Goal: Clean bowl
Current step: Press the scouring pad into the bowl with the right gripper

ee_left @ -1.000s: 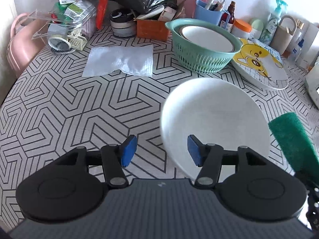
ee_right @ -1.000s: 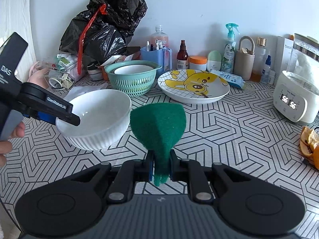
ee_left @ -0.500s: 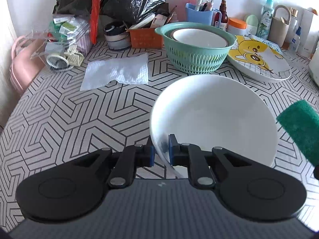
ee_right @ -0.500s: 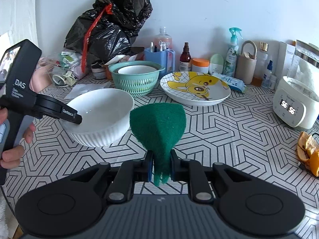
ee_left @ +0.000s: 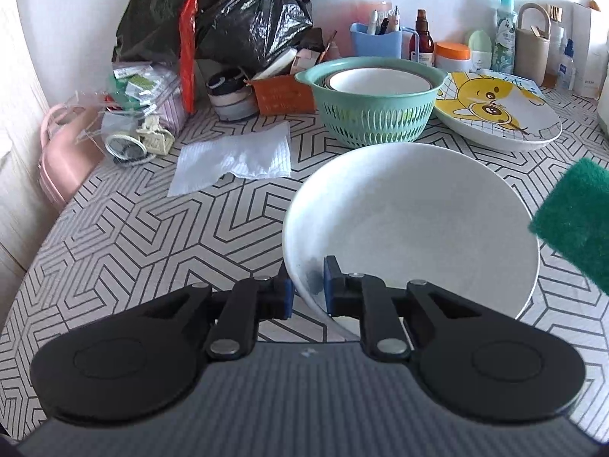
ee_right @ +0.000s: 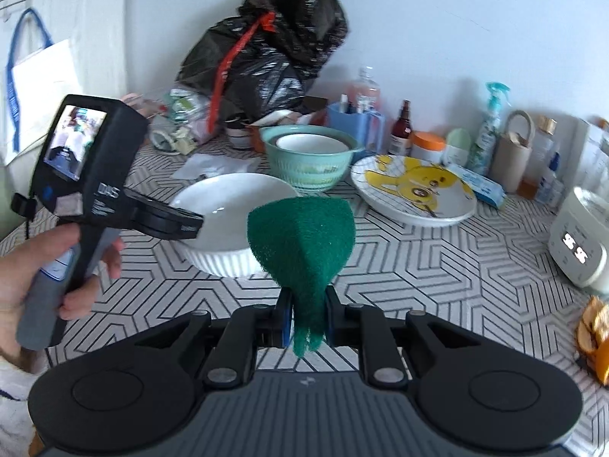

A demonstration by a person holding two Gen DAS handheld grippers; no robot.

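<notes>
A white ribbed bowl [ee_left: 411, 224] stands on the patterned table; it also shows in the right wrist view [ee_right: 228, 209]. My left gripper [ee_left: 307, 292] is shut on the bowl's near left rim, one pad inside, one outside. My right gripper [ee_right: 307, 320] is shut on a folded green scouring pad [ee_right: 300, 236], held upright just right of and nearer than the bowl. The pad shows at the right edge of the left wrist view [ee_left: 574, 221], near the bowl's right rim. The left gripper's body and the hand holding it show in the right wrist view [ee_right: 91, 198].
A teal colander [ee_left: 373, 106] with bowls inside and a yellow cartoon plate [ee_left: 498, 114] stand behind the bowl. A white paper towel [ee_left: 236, 160] lies left of it. A black rubbish bag [ee_left: 228, 19], bottles and clutter line the wall. A white appliance [ee_right: 578, 243] and orange peel [ee_right: 595, 339] sit right.
My left gripper went from open beside the bowl to shut on its rim. The right gripper with the pad has risen and drawn closer to the bowl.
</notes>
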